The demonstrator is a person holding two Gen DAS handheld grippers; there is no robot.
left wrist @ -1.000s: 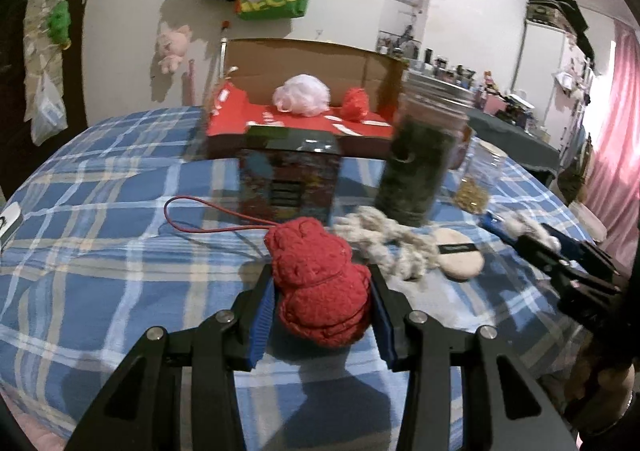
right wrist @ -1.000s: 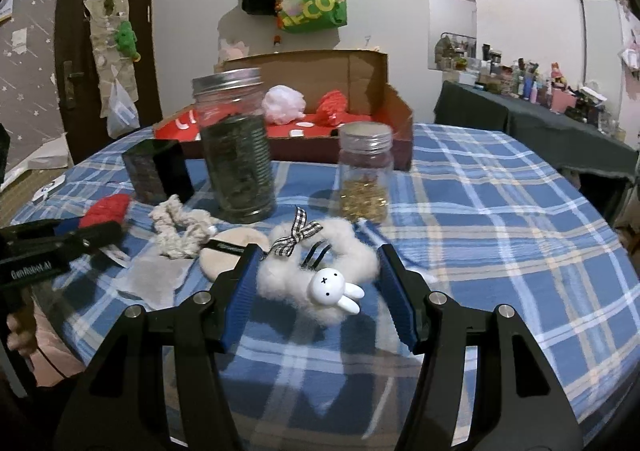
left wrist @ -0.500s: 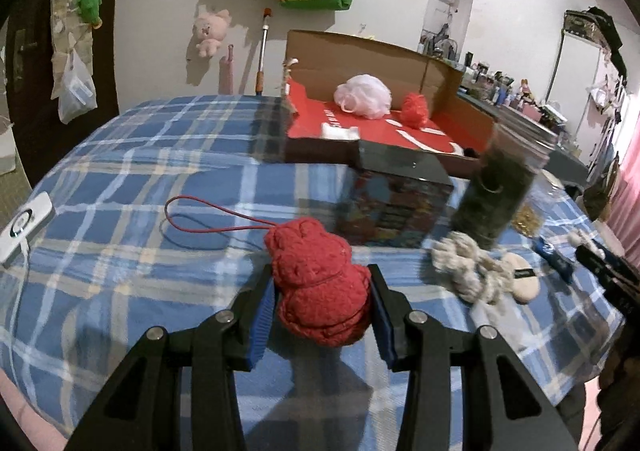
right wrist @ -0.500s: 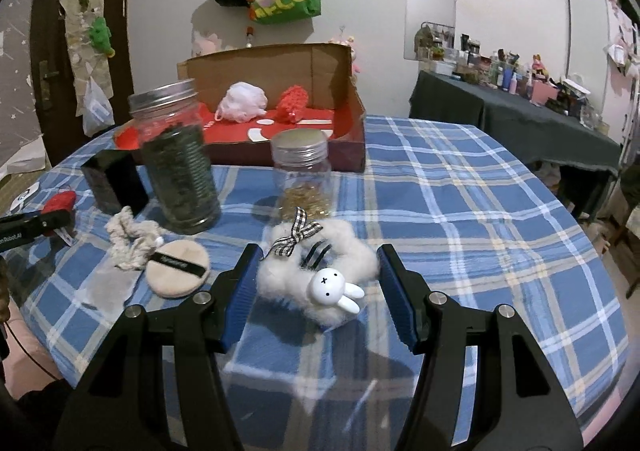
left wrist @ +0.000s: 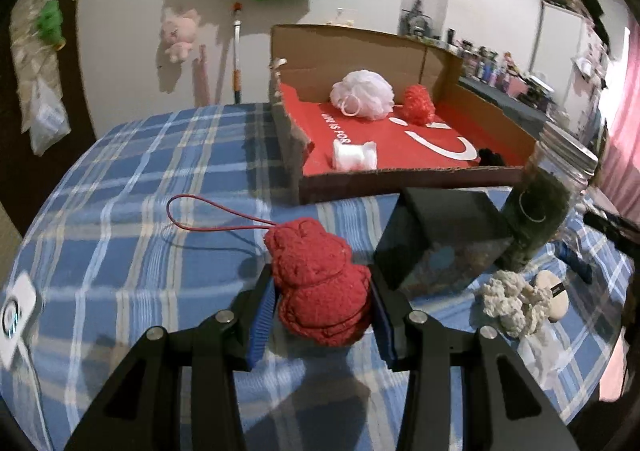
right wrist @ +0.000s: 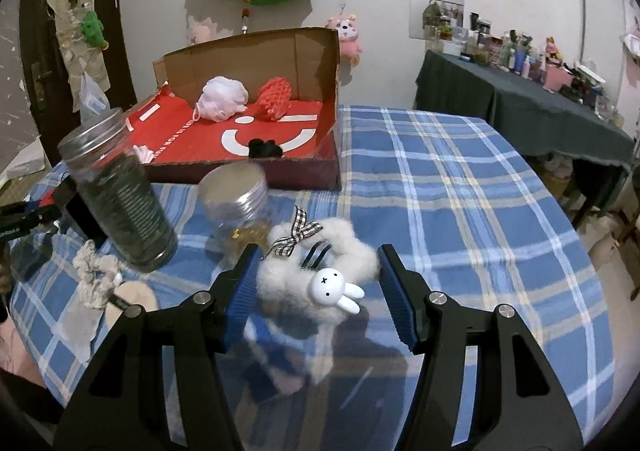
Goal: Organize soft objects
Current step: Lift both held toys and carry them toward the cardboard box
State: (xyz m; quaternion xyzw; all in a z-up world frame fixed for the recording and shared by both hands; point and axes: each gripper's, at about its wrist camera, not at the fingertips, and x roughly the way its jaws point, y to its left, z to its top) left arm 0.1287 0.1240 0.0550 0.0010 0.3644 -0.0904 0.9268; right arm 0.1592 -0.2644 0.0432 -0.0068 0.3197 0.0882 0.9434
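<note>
My left gripper is shut on a red knitted plush whose thin red cord loop trails to the left, held above the blue plaid table. My right gripper is shut on a white fluffy scrunchie with a checked bow and a small white rabbit head. Straight ahead stands a cardboard box with a red floor. A white mesh pouf, a red knitted piece and a black scrunchie lie in it.
On the table stand a tall jar of dark stuff, a small jar with a metal lid and a black box. A cream scrunchie and a round puff lie nearby. A white device sits at the left edge.
Both grippers have carried their soft items forward and sideways over the table towards the cardboard box, which now looks nearer. Neither grip has altered.
</note>
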